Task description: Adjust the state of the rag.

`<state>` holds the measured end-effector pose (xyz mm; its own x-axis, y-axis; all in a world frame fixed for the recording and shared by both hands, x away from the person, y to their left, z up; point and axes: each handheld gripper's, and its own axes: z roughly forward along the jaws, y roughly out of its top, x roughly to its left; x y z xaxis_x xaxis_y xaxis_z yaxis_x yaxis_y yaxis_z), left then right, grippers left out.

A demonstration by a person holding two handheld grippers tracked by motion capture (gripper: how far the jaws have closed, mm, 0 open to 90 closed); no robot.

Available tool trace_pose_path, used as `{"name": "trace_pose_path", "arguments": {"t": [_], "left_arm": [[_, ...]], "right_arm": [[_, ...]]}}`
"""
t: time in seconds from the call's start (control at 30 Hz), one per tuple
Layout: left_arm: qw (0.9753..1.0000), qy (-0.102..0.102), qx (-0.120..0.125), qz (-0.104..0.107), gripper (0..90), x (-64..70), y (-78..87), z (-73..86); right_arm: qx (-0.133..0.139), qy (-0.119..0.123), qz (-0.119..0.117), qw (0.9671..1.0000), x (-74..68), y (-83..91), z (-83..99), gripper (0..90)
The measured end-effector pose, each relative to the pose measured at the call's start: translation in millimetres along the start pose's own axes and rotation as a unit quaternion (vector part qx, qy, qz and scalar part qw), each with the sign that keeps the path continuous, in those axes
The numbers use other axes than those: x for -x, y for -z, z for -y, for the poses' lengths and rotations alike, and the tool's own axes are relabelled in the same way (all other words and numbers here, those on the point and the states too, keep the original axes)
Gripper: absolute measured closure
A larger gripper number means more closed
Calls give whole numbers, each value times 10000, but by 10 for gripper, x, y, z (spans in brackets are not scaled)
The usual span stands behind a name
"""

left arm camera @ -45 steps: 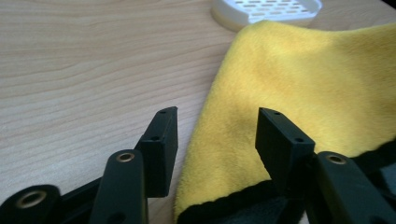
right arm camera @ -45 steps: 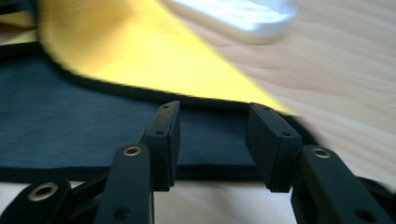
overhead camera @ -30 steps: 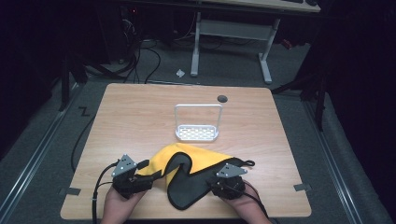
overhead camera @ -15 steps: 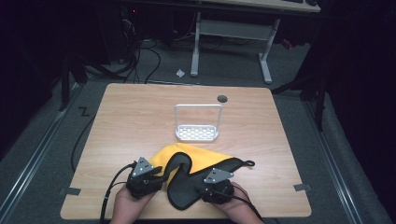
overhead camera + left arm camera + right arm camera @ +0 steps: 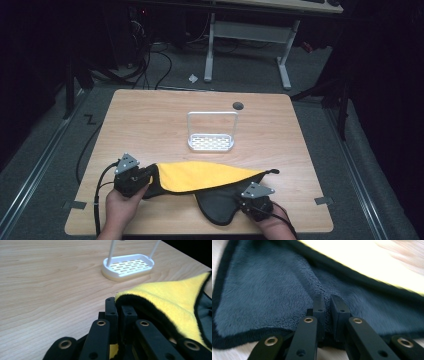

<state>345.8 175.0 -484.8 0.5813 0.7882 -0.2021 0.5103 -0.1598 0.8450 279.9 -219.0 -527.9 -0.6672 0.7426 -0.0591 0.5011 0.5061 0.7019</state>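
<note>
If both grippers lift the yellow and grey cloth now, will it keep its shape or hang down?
The cloth is probably floppy: it already lies folded and creased on the table, so the middle would likely sag between the left gripper and the right gripper. Its thick fleecy pile suggests the jaws grip well, with little slipping. It looks light.

Both grippers are matte black plastic. The left gripper (image 5: 134, 178) and right gripper (image 5: 256, 201) each carry a grey three-cornered plate on top, with a few small dark dots on it. Up close, the jaws look like flat black link bars with brass-ringed holes at the pivots, plus small dark screw holes in the fingertip blocks. A black cable loops off the left one toward 7 o'clock. No sleeves visible, forearms bare.
</note>
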Motion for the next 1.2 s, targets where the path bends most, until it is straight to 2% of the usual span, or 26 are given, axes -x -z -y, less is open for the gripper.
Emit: {"name": "trace_pose_path", "arguments": {"t": [0.1,0.17,0.27,0.33,0.4,0.5,0.6,0.67,0.73,0.83,0.9,1.0,1.07,1.13,1.2], "left_arm": [[9997,176,-163,54,862,-77,-57,12],[9991,168,-366,96,860,-86,-132,37],[9979,167,-601,172,857,-72,-251,75],[9967,161,-765,227,855,-56,-319,106],[9952,113,-948,220,854,-26,-378,150],[9926,18,-1195,199,852,6,-425,211],[9914,23,-1282,255,852,36,-395,273],[9906,35,-1341,279,851,74,-351,333],[9905,24,-1347,263,848,98,-291,379],[9917,-4,-1284,1,832,72,-208,417],[9925,2,-1191,-286,809,13,-145,444],[9933,76,-1064,-451,737,-54,-118,460],[9940,105,-1012,-408,701,-88,-128,454],[9946,25,-964,-394,673,-88,-156,435],[9950,-41,-905,-413,655,-70,-193,412]], "right_arm": [[-65,-146,204,9997,168,105,101,842],[-113,-311,341,9989,303,172,167,845],[-127,-426,530,9976,436,228,232,846],[-160,-445,678,9966,498,256,259,845],[-167,-547,718,9958,540,267,273,844],[-201,-493,829,9951,564,261,262,842],[-279,-364,957,9944,584,238,224,832],[-295,-374,961,9942,624,223,194,807],[-230,-468,901,9946,674,220,163,771],[-99,-585,820,9949,729,214,110,738],[-17,-598,851,9946,749,209,59,726],[164,-624,873,9941,764,220,-3,710],[248,-695,786,9942,767,205,-14,691],[262,-662,725,9948,761,146,-7,664],[188,-653,812,9944,764,72,2,659]]}}
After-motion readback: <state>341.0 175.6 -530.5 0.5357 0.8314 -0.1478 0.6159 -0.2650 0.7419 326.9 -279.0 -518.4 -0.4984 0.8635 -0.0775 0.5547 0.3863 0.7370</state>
